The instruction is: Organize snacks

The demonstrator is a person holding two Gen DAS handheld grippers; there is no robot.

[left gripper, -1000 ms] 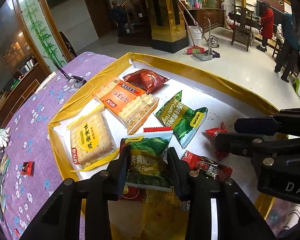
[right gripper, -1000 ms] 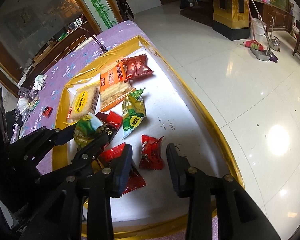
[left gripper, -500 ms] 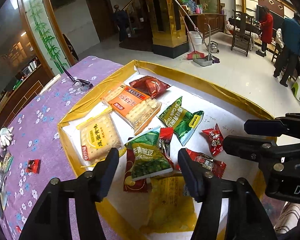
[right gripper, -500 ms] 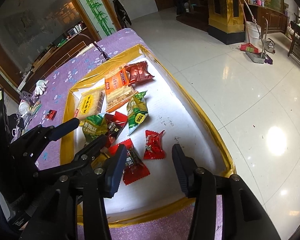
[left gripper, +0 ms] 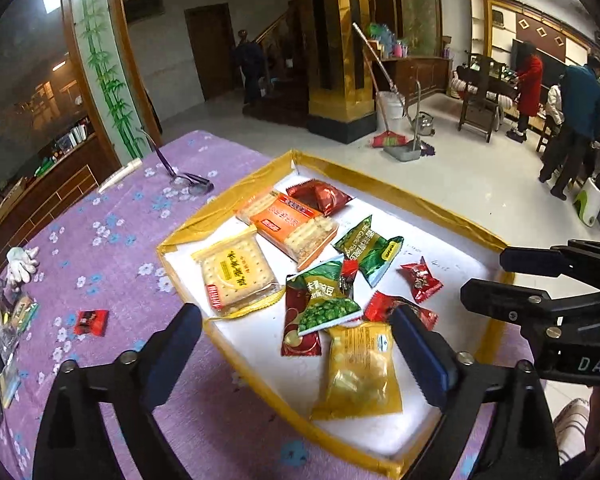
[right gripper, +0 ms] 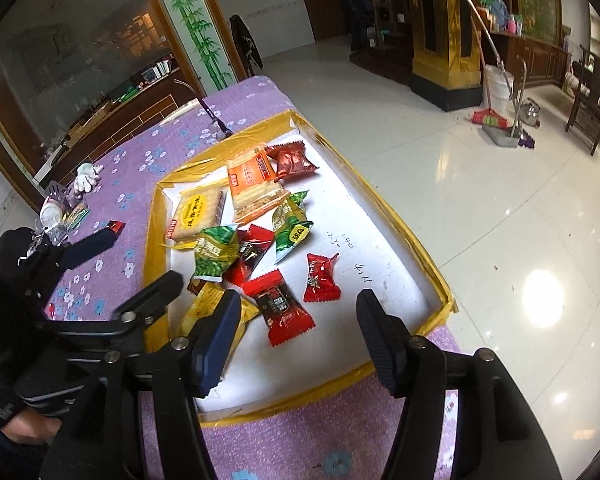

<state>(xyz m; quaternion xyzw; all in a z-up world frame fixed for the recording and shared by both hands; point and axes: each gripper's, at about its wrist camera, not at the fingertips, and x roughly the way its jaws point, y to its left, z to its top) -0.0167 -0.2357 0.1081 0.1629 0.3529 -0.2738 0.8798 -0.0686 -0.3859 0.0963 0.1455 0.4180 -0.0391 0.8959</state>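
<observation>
Black two-finger left gripper [left gripper: 296, 354]: jaws have just been opening, now spread wide, nothing between the pads; it hangs over the near left corner of the tray. Black right gripper [right gripper: 298, 336]: jaws have also just been opening, about half apart, empty, above the near edge of the tray.

Shallow white tray with gold-taped rim [left gripper: 400, 200] sits on a purple flowered tablecloth [left gripper: 112, 248]; all snacks lie inside it.

Nearest: yellow plastic snack pouch [left gripper: 358, 372], flat, its top just beside a green pea packet [left gripper: 324, 300]. The pea packet rests on a dark red foil packet [left gripper: 298, 332] and a black-and-red sachet [right gripper: 250, 252]. Right of these: red wrapped candy bar [right gripper: 280, 308], then small red twist-ended candy [right gripper: 320, 276], apart from it.

Mid tray: yellow-labelled square cracker pack [left gripper: 236, 270] on the left, second green packet [left gripper: 370, 248] on the right.

Far: orange-labelled cracker pack [left gripper: 288, 222], with a maroon foil packet [left gripper: 318, 196] touching its far end.

Off the tray, on the cloth at left: small red-and-black sachet [left gripper: 91, 322].
</observation>
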